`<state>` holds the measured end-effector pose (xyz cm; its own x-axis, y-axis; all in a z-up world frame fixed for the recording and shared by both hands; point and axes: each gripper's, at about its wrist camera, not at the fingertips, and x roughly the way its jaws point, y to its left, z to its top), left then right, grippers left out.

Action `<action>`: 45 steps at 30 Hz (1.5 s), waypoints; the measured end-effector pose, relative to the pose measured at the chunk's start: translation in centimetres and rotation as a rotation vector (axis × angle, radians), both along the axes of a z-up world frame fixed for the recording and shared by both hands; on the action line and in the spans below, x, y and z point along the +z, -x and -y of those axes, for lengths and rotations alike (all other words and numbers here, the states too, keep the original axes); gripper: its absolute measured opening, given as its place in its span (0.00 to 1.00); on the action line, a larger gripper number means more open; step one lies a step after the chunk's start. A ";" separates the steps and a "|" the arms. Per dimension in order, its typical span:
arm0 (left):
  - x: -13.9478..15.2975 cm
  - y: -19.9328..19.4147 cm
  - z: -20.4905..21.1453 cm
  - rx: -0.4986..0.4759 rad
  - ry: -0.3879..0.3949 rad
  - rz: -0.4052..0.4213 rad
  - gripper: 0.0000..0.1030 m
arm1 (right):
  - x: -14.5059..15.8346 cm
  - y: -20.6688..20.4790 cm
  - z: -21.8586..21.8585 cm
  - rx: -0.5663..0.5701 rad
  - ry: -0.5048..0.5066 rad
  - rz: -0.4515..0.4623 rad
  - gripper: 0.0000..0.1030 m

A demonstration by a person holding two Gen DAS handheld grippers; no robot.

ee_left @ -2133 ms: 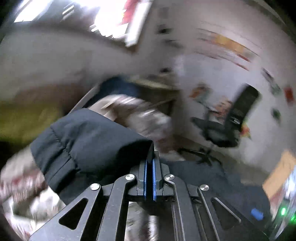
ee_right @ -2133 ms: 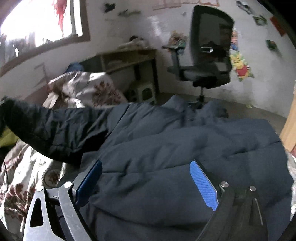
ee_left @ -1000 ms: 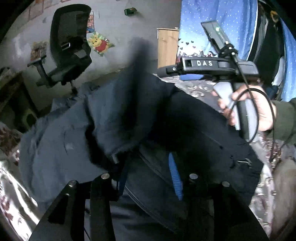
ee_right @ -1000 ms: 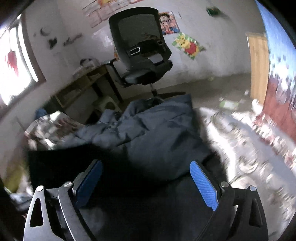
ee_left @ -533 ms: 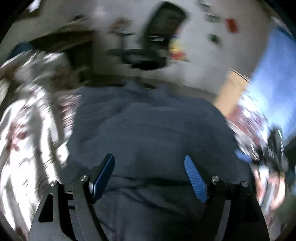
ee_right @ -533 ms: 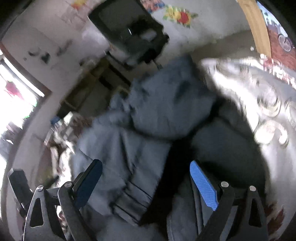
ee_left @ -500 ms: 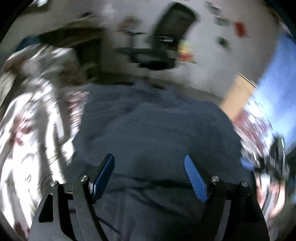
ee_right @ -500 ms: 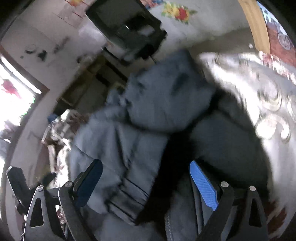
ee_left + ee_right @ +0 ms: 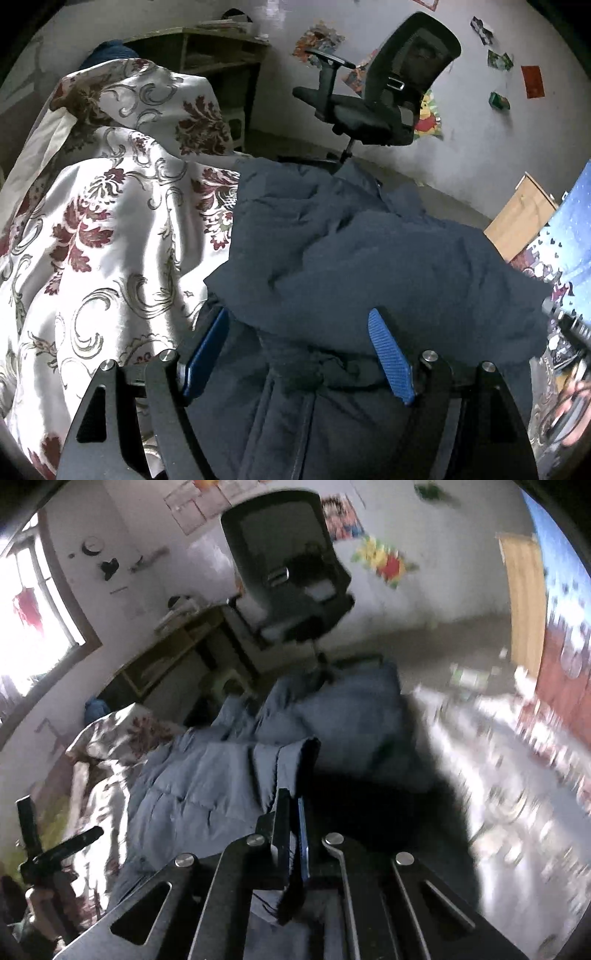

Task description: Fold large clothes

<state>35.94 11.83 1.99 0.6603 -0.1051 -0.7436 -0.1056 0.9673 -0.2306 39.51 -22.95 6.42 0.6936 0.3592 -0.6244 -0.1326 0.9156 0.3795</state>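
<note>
Right wrist view: the right tool [image 9: 293, 834], spread wide a second ago, now pinches the navy jacket [image 9: 221, 775] hem at 12 o'clock; the left tool [image 9: 301, 354] gapes empty, ready for the next fold.

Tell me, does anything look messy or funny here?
Yes. The dark jacket is rumpled in a lumpy heap on the flowery bedspread, not flat. The right gripper pinches its edge, the left gripper is open.

Left wrist cam sat low over the navy jacket [image 9: 369, 258], facing across the bed toward the office chair [image 9: 388, 92] and wall. Right wrist cam looked from the opposite side, close, tilted, blurred at right. Both shared jacket, chair [image 9: 291, 576], floral bedspread [image 9: 103, 221].
</note>
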 end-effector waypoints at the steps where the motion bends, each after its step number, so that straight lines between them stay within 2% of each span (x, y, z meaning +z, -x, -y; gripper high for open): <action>1: -0.6 0.3 0.1 0.000 -0.006 -0.004 0.71 | 0.1 -0.4 -0.2 -0.013 0.025 0.002 0.05; 5: -1.4 -0.5 0.6 0.001 -0.021 -0.022 0.71 | -1.2 -2.1 -1.4 -0.047 0.171 -0.052 0.10; 7: -1.2 -1.2 0.8 -0.004 -0.026 -0.016 0.71 | -0.9 -2.0 -2.1 -0.049 0.216 -0.036 0.13; 8: -1.0 -1.6 1.0 -0.008 -0.037 -0.003 0.71 | -0.6 -1.8 -2.5 -0.043 0.234 -0.008 0.29; 9: -0.8 -1.8 1.2 -0.013 -0.048 0.010 0.71 | -0.1 -1.6 -3.2 -0.038 0.262 0.027 0.52; 10: -0.6 -2.1 1.5 -0.020 -0.061 0.018 0.71 | 0.2 -1.6 -3.8 -0.038 0.288 0.054 0.61; 11: -0.5 -2.5 2.0 -0.030 -0.079 0.022 0.71 | 0.5 -1.6 -4.6 -0.028 0.312 0.080 0.65; 15: -1.2 -4.3 3.6 -0.054 -0.153 0.010 0.71 | -0.6 -3.1 -8.0 0.106 0.305 0.051 0.62; 19: -3.7 -5.9 4.1 -0.079 -0.181 -0.055 0.71 | -3.7 -4.3 -10.9 0.205 0.319 -0.029 0.55; 21: -5.0 -6.3 4.0 -0.088 -0.175 -0.082 0.71 | -5.3 -4.8 -11.4 0.214 0.325 -0.059 0.54; 24: -5.8 -6.6 3.8 -0.096 -0.169 -0.081 0.71 | -7.3 -5.6 -10.9 0.214 0.292 -0.090 0.54; 30: -8.1 -7.2 4.7 -0.131 -0.241 -0.111 0.73 | -9.6 -6.7 -10.5 0.212 0.229 -0.154 0.55; 37: -7.5 -6.8 4.2 -0.102 -0.204 -0.123 0.73 | -8.4 -5.6 -10.5 0.195 0.229 -0.146 0.59; 41: -5.1 -5.6 4.2 -0.105 -0.159 -0.104 0.73 | -5.8 -4.1 -9.8 0.138 0.169 -0.118 0.80; 45: -1.1 -3.5 4.4 -0.165 -0.165 -0.014 0.76 | -2.0 -3.0 -9.6 0.090 0.142 -0.098 0.86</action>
